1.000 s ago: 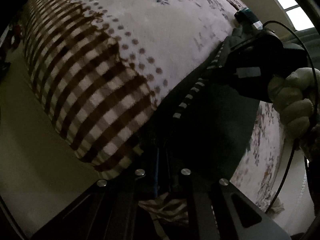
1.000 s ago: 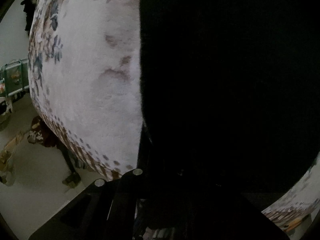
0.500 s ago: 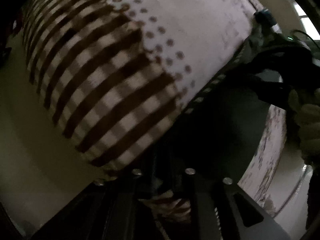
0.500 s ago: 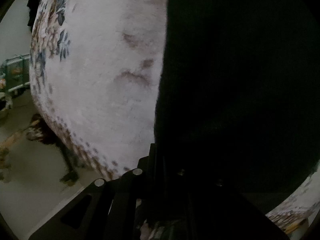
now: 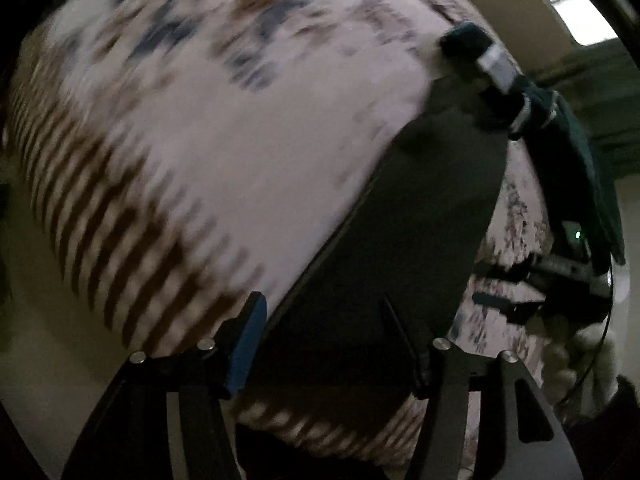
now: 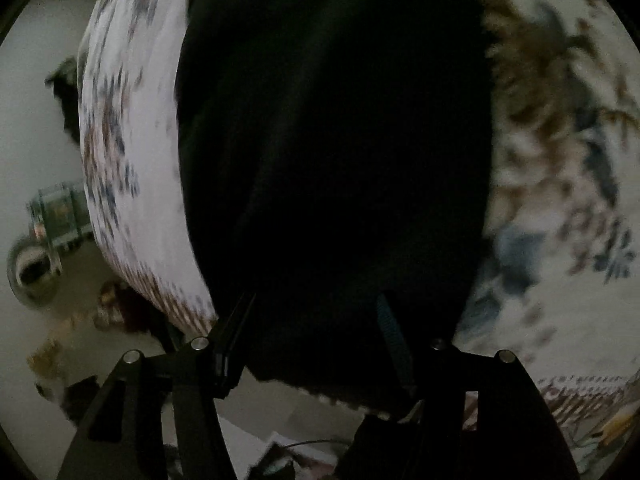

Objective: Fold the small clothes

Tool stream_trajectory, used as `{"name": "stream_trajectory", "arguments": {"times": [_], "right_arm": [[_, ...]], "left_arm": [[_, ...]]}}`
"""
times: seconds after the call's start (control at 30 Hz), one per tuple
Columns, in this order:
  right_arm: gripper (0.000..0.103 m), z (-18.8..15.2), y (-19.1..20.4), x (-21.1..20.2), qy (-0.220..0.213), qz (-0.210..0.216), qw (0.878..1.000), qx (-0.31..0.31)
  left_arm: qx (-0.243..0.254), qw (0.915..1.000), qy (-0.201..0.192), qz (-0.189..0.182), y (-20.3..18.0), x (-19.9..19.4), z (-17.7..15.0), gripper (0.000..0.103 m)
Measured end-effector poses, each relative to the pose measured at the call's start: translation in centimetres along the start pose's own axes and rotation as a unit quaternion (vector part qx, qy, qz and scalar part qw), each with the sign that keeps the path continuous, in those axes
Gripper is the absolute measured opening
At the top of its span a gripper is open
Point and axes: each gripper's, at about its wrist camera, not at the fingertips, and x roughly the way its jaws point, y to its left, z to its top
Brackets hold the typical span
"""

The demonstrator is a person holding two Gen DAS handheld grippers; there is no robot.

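Note:
A small black garment (image 5: 404,240) lies flat on the patterned blanket (image 5: 208,152). In the left wrist view my left gripper (image 5: 324,320) is open, its blue-padded fingers (image 5: 244,344) spread on either side of the garment's near end, holding nothing. The right gripper shows at the far right of that view (image 5: 560,184), held in a white-gloved hand. In the right wrist view the garment (image 6: 336,168) fills the middle, and my right gripper (image 6: 316,328) is open with its fingers spread over the garment's near edge.
The blanket (image 6: 132,168) is white with blue-brown flowers and a brown checked border and covers a raised surface. Pale floor lies beyond its edge, with a green box (image 6: 60,212) and scattered dark items (image 6: 84,396) at the left. A bright window (image 5: 568,4) is upper right.
Both grippers have opened and let go of the black garment, which now lies flat. Both cameras have pulled back and the views are blurred by motion.

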Motion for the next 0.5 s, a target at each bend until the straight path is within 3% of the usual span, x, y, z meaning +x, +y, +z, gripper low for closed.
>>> {"name": "stream_trajectory", "arguments": {"times": [0.23, 0.33, 0.5], "right_arm": [[0.062, 7.0, -3.0, -7.1, -0.098, 0.037, 0.994, 0.018], [0.062, 11.4, -3.8, -9.8, -0.145, 0.048, 0.988, 0.037], [0.062, 21.6, -5.0, -12.8, -0.214, 0.053, 0.973, 0.063]], "left_arm": [[0.066, 0.9954, -0.004, -0.069, -9.7, 6.4, 13.1, 0.057], [0.113, 0.9906, 0.007, -0.077, -13.6, 11.7, 19.3, 0.057], [0.16, 0.9812, 0.037, -0.1, -17.3, 20.0, 26.5, 0.056]]}}
